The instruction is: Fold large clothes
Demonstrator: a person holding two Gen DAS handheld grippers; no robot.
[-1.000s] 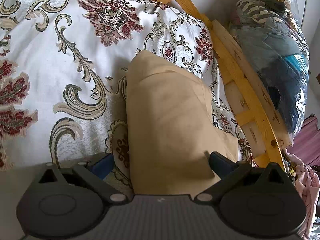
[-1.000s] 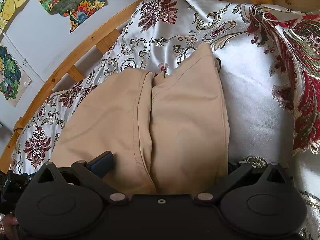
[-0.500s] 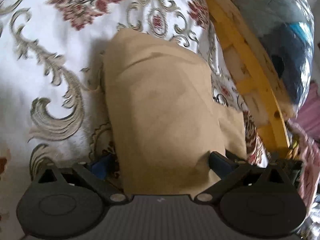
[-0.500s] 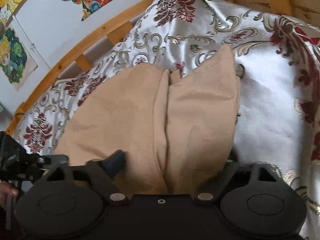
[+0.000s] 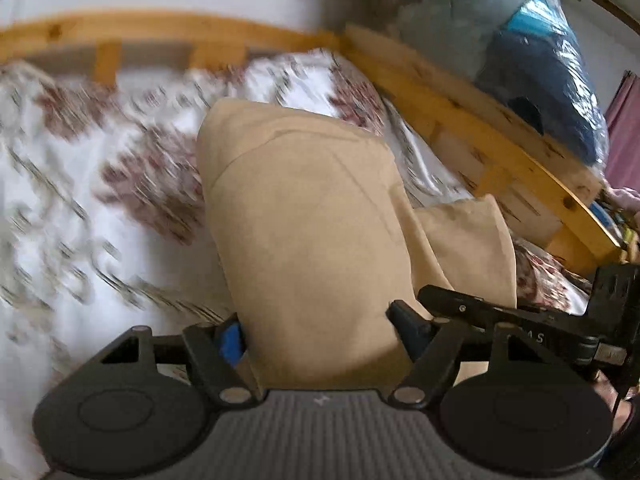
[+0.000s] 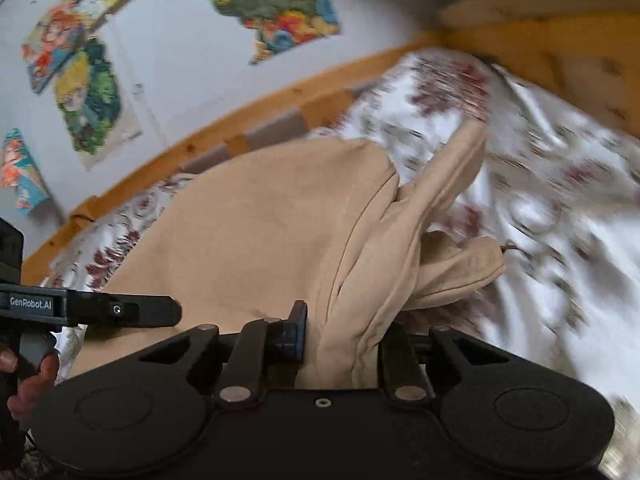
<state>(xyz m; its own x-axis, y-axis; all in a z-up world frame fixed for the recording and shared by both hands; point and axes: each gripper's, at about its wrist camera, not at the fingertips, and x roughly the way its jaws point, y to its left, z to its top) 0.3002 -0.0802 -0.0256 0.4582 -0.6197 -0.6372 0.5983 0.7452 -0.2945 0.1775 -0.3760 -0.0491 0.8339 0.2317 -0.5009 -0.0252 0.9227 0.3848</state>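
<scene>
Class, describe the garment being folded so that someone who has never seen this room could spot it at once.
Start at the wooden bed frame and the white floral bedspread it surrounds. On that bedspread lies the tan garment, with both grippers at its near edge. It is the only plain, unpatterned cloth there, unlike the mixed clothes in the clear plastic bag beyond the frame.

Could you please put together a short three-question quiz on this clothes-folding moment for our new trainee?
1. True or false: the right gripper is closed on a bunched part of the beige garment.
2. What does the garment lie on: (a) a bare wooden floor, (b) a floral bedspread, (c) a glass table?
3. Fill in: cloth lies between the fingers of the ___ gripper too.

Key: 1 true; 2 b; 3 left.
</scene>
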